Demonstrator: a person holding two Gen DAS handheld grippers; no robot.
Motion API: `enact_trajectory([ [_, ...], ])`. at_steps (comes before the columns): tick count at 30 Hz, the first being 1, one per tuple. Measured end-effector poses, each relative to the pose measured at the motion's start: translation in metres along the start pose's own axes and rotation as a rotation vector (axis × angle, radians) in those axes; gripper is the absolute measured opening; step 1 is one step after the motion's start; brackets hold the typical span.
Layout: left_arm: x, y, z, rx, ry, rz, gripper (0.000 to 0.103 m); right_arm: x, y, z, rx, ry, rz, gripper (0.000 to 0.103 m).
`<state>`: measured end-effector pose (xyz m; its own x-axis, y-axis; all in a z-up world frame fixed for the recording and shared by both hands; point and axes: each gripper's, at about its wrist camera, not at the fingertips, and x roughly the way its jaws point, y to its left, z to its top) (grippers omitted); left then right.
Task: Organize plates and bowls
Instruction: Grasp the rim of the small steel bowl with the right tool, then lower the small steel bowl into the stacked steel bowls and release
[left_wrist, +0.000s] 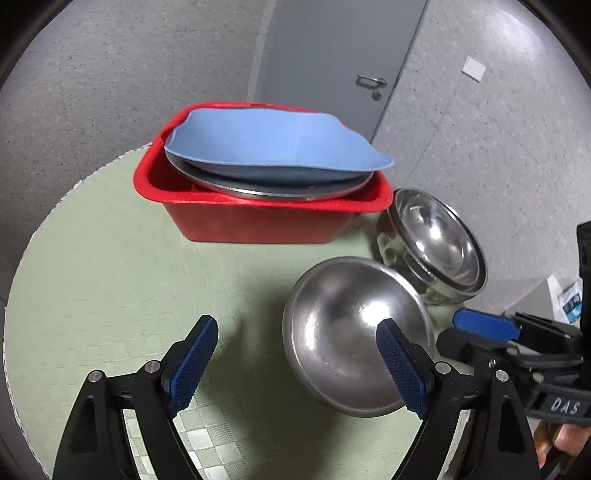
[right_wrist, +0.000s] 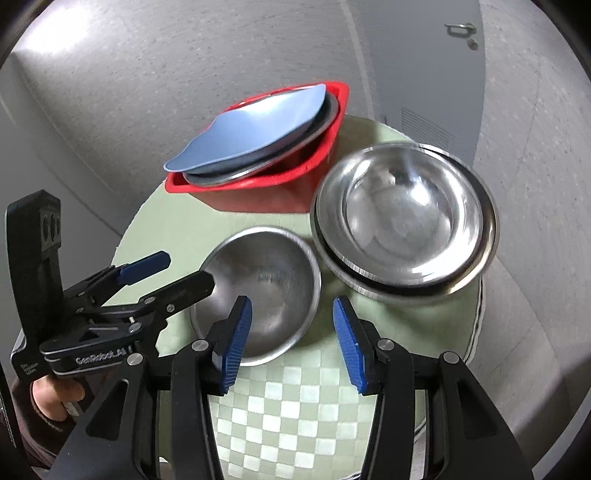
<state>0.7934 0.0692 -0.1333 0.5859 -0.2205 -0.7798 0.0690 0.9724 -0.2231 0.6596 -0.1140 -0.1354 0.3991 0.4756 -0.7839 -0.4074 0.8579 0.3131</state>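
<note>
Steel single bowl (left_wrist: 354, 336) sits on green table (left_wrist: 110, 258), left gripper (left_wrist: 295, 365) released wide, right pad overlapping bowl's rim, holding nothing. Stacked bowls (left_wrist: 436, 243) just beside it, next to red tub (left_wrist: 258, 218) holding steel plate (left_wrist: 280, 188) and blue plate (left_wrist: 273, 144). Right gripper (left_wrist: 476, 332) at right edge, opening unclear here.

Right view: right gripper (right_wrist: 291, 339) released, over single bowl's near rim, empty. Stacked bowls beyond to the right, tub behind.

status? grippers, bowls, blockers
Both hand-held grippers, left and right, open, empty. Single steel bowl loose beside bowl stack. Nothing blocking.
</note>
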Motion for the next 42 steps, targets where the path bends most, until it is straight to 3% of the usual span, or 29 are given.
enact_trajectory([
  [8,0.015,0.008,0.002,0.008,0.047,0.011,0.084,0.017,-0.010,-0.011,0.078,0.026,-0.021,0.047],
  [14,0.026,0.008,0.004,0.004,0.066,0.031,0.080,0.032,-0.004,-0.008,0.046,0.033,-0.065,0.047],
  [17,0.031,0.005,0.002,0.000,0.086,0.029,0.062,0.039,-0.001,-0.009,0.026,0.034,-0.081,0.047],
  [19,0.036,0.005,0.001,0.006,0.110,0.016,0.041,0.045,-0.001,-0.009,0.013,0.045,-0.072,0.046],
  [23,0.034,0.007,-0.001,0.018,0.111,-0.016,0.018,0.051,0.000,-0.011,0.006,0.066,-0.034,0.025],
  [36,-0.045,-0.006,0.004,0.027,-0.056,0.029,0.016,0.021,0.030,-0.002,-0.074,0.039,0.044,0.024],
  [42,-0.064,-0.032,0.010,0.035,-0.110,0.015,0.016,-0.013,0.018,0.012,-0.084,-0.014,0.074,0.024],
])
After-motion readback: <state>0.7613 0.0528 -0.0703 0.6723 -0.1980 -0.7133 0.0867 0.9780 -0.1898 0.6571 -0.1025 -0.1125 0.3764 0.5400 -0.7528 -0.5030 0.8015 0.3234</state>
